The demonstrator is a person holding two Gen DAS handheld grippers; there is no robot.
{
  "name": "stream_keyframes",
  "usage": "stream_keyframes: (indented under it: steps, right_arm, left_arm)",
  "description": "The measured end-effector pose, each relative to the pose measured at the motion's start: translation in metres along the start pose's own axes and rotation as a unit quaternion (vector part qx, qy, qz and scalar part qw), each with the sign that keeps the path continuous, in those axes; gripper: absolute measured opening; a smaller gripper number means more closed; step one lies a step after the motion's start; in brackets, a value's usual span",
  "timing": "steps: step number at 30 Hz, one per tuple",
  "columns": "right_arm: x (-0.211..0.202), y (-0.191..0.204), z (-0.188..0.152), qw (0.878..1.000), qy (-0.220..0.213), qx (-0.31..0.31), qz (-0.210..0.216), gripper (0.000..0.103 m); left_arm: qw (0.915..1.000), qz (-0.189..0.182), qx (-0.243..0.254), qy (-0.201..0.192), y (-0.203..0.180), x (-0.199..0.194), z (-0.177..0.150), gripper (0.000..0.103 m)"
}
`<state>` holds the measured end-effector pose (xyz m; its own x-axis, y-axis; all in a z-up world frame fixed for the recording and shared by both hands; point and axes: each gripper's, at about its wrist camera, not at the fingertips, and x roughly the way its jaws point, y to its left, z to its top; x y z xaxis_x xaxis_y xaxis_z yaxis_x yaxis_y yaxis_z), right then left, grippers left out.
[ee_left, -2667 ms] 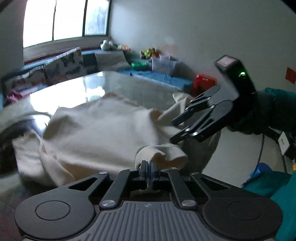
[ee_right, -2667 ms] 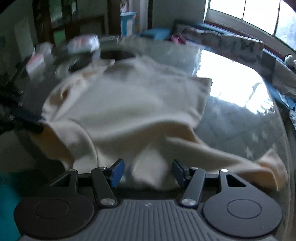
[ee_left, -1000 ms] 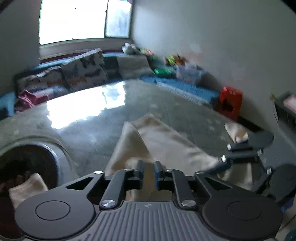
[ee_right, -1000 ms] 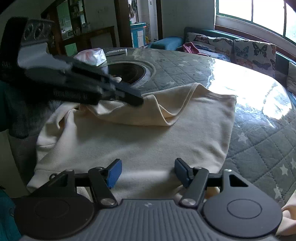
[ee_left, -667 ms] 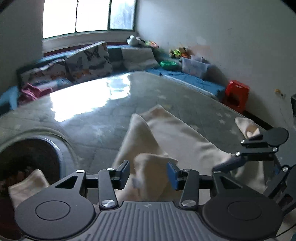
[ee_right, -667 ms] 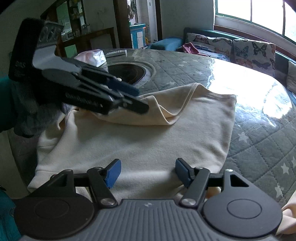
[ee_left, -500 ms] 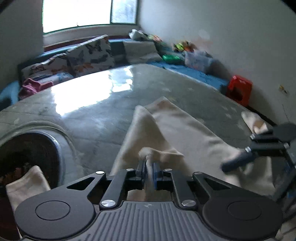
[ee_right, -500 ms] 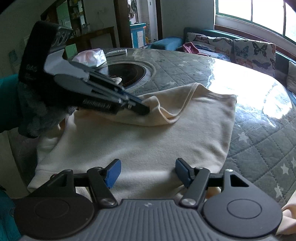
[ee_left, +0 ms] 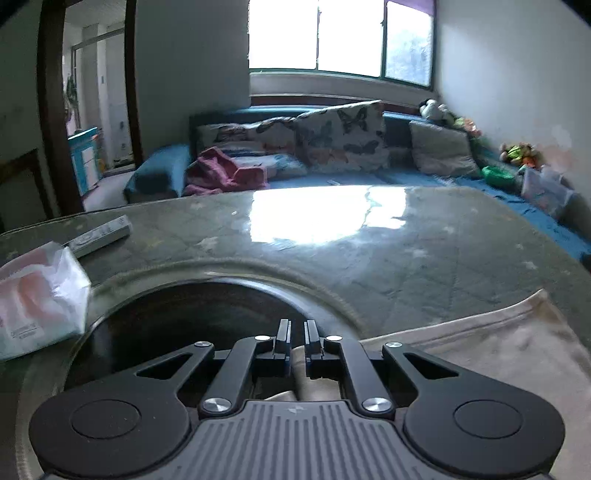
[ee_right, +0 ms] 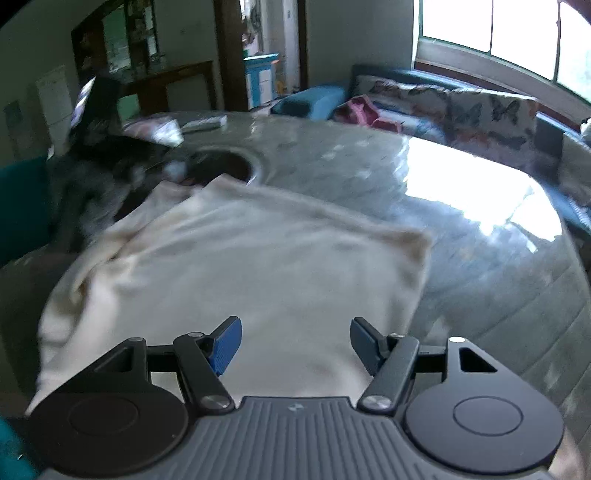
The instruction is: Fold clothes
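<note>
Left wrist view
- Writing: the white tissue pack (ee_left: 35, 295) at the left edge carries small print near its lower side, too small to read; the flat pale remote-like bar (ee_left: 100, 236) beyond it shows no legible marking.
- Left gripper (ee_left: 297, 345): jaws nearly together, pinching a fold of the cream garment (ee_left: 491, 354) that shows in the narrow slot between the pads and bunches just beneath them.
- Garment: the rest spreads to the right over the quilted grey table cover (ee_left: 424, 258), its hemmed corner reaching toward the right edge.
- Under the fingers: a dark round recess (ee_left: 177, 321) set into the table, ringed by a raised rim.
- Only here: the window (ee_left: 340, 35), the butterfly-print cushions (ee_left: 343, 136), a pink cloth (ee_left: 225, 173) on the blue sofa, toys along the right wall.

Right wrist view
- Writing: none legible; the frame is motion-blurred.
- Right gripper (ee_right: 295, 345): jaws spread wide, blue pads (ee_right: 225, 345) well apart, nothing clamped; the cream garment (ee_right: 258, 277) lies flat beneath and between them.
- Garment: folded into a broad panel on the table, one edge running back toward the round recess (ee_right: 225, 166).
- Only here: the left gripper (ee_right: 110, 147) as a dark blurred shape at the garment's far left corner, a teal sleeve (ee_right: 22, 206) behind it, and a dark wooden cabinet (ee_right: 166, 85) with a doorway beyond.
</note>
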<state>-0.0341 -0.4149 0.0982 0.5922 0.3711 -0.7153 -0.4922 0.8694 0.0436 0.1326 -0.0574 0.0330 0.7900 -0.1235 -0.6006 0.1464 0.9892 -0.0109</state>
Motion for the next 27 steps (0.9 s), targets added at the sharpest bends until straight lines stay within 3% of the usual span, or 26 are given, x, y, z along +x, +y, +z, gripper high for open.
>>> stream_keyframes:
  steps: [5, 8, 13, 18, 24, 27]
  right_arm:
    - [0.026, -0.027, 0.031, 1.0, -0.012, 0.012, -0.005, 0.066]
    - [0.046, -0.04, 0.042, 1.0, -0.001, 0.02, 0.0, 0.066]
    - [0.08, -0.05, 0.047, 0.999, 0.025, 0.012, -0.029, 0.066]
    - [0.08, -0.054, 0.05, 0.998, 0.013, 0.02, -0.052, 0.066]
    - [0.051, -0.032, 0.049, 0.999, -0.017, 0.001, -0.03, 0.066]
    - [0.033, -0.013, 0.044, 0.999, -0.03, -0.02, -0.013, 0.066]
  left_arm:
    - [0.9995, 0.002, -0.028, 0.012, 0.024, -0.009, -0.008, 0.01]
    - [0.9991, 0.007, -0.038, 0.019, 0.035, -0.019, -0.013, 0.016]
    - [0.9985, 0.009, -0.045, 0.03, 0.047, -0.034, -0.022, 0.021]
    - [0.9988, -0.008, -0.03, 0.038, 0.038, -0.039, -0.024, 0.021]
    - [0.9978, -0.021, -0.031, 0.054, 0.021, -0.023, -0.022, 0.024]
    - [0.9977, -0.008, -0.03, 0.06, 0.017, -0.016, -0.025, 0.026]
